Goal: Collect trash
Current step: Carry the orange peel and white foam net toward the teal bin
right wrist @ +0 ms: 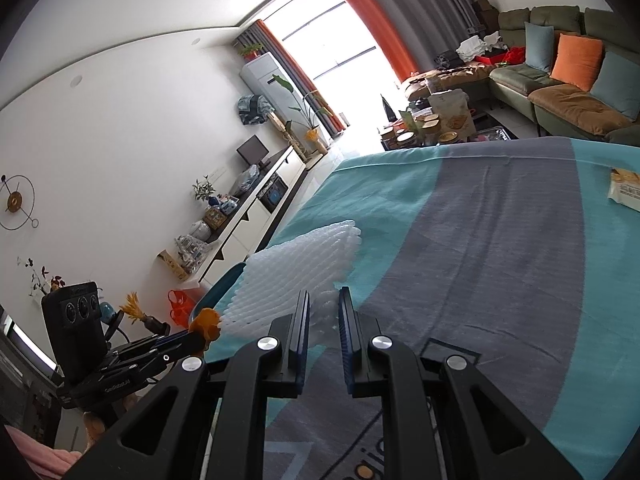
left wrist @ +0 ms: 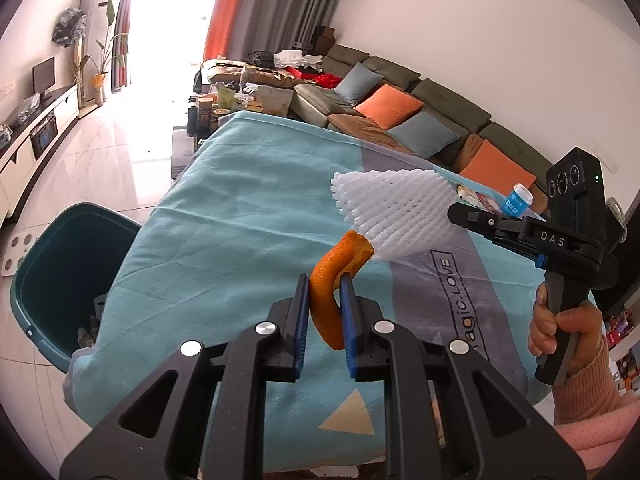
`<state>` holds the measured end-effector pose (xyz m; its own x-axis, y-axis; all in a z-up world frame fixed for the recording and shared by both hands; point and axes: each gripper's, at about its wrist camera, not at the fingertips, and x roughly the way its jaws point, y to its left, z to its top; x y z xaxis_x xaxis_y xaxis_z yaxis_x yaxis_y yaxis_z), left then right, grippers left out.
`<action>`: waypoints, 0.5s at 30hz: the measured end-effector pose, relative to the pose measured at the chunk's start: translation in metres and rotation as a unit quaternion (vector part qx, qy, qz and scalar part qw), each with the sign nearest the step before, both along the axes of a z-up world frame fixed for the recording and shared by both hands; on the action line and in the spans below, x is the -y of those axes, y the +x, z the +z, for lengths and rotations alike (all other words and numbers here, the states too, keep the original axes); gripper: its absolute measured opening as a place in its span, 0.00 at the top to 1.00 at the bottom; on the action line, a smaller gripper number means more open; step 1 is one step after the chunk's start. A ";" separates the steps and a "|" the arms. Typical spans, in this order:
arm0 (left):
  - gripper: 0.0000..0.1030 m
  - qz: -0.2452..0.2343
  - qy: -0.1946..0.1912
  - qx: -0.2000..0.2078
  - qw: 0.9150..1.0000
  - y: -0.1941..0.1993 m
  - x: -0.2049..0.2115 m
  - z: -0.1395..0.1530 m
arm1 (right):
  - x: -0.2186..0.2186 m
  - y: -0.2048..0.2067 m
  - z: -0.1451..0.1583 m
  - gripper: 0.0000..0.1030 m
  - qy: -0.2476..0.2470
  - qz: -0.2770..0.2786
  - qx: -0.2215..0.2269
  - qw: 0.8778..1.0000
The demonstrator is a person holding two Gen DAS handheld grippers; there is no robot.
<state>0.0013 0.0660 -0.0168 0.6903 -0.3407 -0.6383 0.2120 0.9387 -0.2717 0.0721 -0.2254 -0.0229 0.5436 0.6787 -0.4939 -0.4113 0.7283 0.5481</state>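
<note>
My left gripper has its fingers clenched on an orange peel, lifted above the desk. My right gripper pinches a white foam net over the desk, near the teal bin beside the desk's edge.

1. A table under a teal and grey blanket printed with a pale triangle and lettering reading "agic.LOVE"
2. On its far right side lie a flat snack packet and a small blue-labelled cup
3. A teal bin stands on the tiled floor beside the blanket's left edge
</note>
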 end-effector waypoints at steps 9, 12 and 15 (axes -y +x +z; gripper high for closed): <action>0.85 0.016 -0.002 0.000 1.000 -0.005 -0.010 0.000 | -0.018 0.003 -0.001 0.88 0.000 0.014 -0.001 1.000; 0.85 0.021 -0.002 0.001 1.000 -0.007 -0.014 0.000 | -0.023 0.006 -0.001 0.87 0.001 0.019 -0.001 1.000; 0.85 0.026 -0.003 0.001 1.000 -0.009 -0.017 0.000 | -0.028 0.007 -0.001 0.88 0.001 0.023 -0.002 1.000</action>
<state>-0.0075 0.0835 -0.0164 0.7085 -0.3072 -0.6353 0.1630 0.9472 -0.2762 0.0790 -0.1969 -0.0239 0.5100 0.7037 -0.4947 -0.4419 0.7078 0.5512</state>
